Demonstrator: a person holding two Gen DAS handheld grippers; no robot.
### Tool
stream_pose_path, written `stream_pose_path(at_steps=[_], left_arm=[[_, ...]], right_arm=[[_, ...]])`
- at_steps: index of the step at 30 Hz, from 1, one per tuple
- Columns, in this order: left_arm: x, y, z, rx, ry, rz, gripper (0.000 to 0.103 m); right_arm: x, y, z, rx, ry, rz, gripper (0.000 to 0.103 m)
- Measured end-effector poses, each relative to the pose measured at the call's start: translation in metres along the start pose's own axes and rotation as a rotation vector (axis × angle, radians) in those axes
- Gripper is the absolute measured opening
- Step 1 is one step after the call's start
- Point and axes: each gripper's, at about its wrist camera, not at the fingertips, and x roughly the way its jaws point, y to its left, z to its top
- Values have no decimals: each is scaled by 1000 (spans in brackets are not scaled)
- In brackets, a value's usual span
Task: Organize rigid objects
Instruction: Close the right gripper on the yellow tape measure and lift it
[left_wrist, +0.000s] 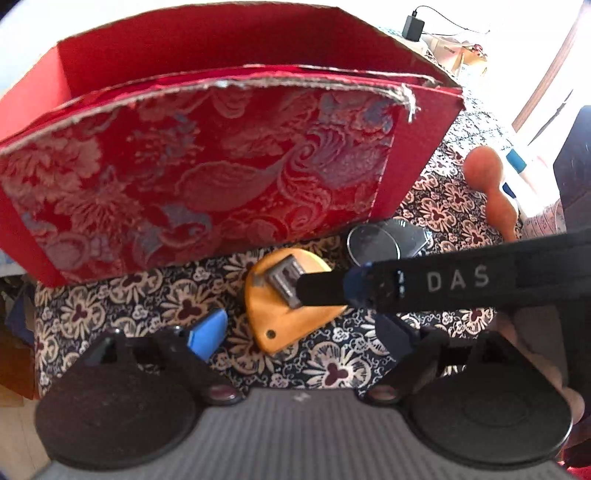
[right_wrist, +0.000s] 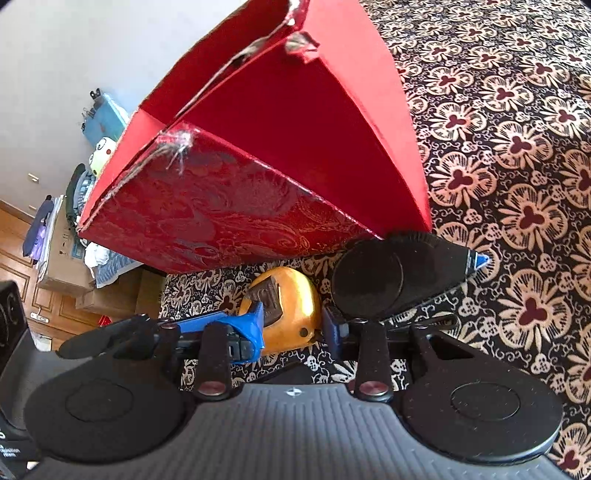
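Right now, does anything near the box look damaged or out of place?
Yes. The red box has a torn, frayed top edge, worst at its near right corner. The yellow tape measure lies outside it on the patterned cloth.

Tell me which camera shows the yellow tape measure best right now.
The left wrist view: the tape measure lies almost whole on the patterned cloth, only crossed by the right gripper's finger. The right wrist view shows just part of it, behind that gripper's blue fingers.
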Motion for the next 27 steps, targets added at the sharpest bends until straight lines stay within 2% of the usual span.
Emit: stream_pose_path(at_steps=[8, 12, 15, 19, 27], left_arm=[[14, 1, -1, 0, 15, -10, 86], [19, -3, 1, 18, 8, -2, 70], [19, -3, 2, 24, 0, 14, 62], [17, -3, 3, 32, -1, 14, 60], [-5, -8, -5, 83, -21, 7, 58]], right_arm=[[-1, -10, -2, 41, -13, 46, 16], [-4, -13, -3, 28, -19, 50, 16], [-5, -11, -3, 19, -19, 41, 16], [-2, 1, -4, -39, -18, 19, 15], [-11, 5, -10, -25, -3, 29, 14]])
